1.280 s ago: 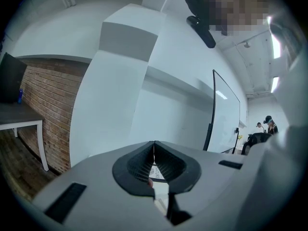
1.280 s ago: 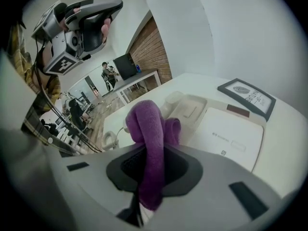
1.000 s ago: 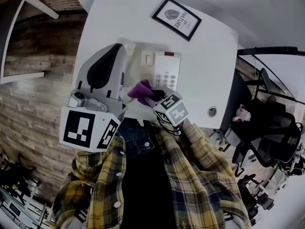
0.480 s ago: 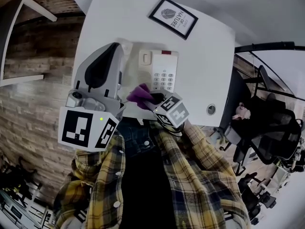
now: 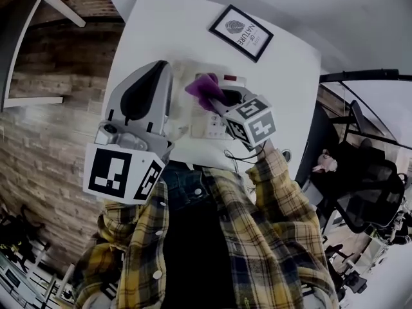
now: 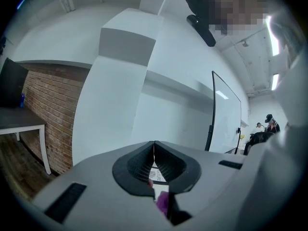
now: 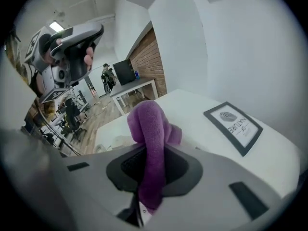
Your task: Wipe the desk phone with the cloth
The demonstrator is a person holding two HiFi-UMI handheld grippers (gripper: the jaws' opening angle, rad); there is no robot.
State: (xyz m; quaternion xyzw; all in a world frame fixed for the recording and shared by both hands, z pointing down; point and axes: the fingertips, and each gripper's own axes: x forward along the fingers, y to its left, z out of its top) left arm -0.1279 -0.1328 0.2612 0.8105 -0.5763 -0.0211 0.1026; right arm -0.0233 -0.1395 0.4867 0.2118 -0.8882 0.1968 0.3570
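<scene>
Nearest to us, at the bottom of the head view, is the person's yellow plaid shirt (image 5: 257, 237). Just above it the left tool (image 5: 162, 68) fills the left middle of the frame, its marker cube lowest and its grey body reaching up over the white worktop (image 5: 161, 31). In the left gripper view its jaws meet at the tips, with nothing between them; through the small gap below the tips we see a sliver of purple.

To the right of centre, the right tool (image 5: 222, 98) angles up and left from the sleeve. Its jaws are clamped on a purple cloth (image 5: 205, 85), which in the right gripper view stands up between the pads as a thick folded loop, with its tail hanging down past them.

The cloth lies over the upper end of the white desk phone (image 5: 207, 122), beside a small red mark on its top edge. We cannot tell whether it presses on the casing. The phone sits at the middle of the worktop, between the two tools.

Farthest off, at the upper right, a black-framed print (image 5: 241, 33) lies flat on the worktop.
</scene>
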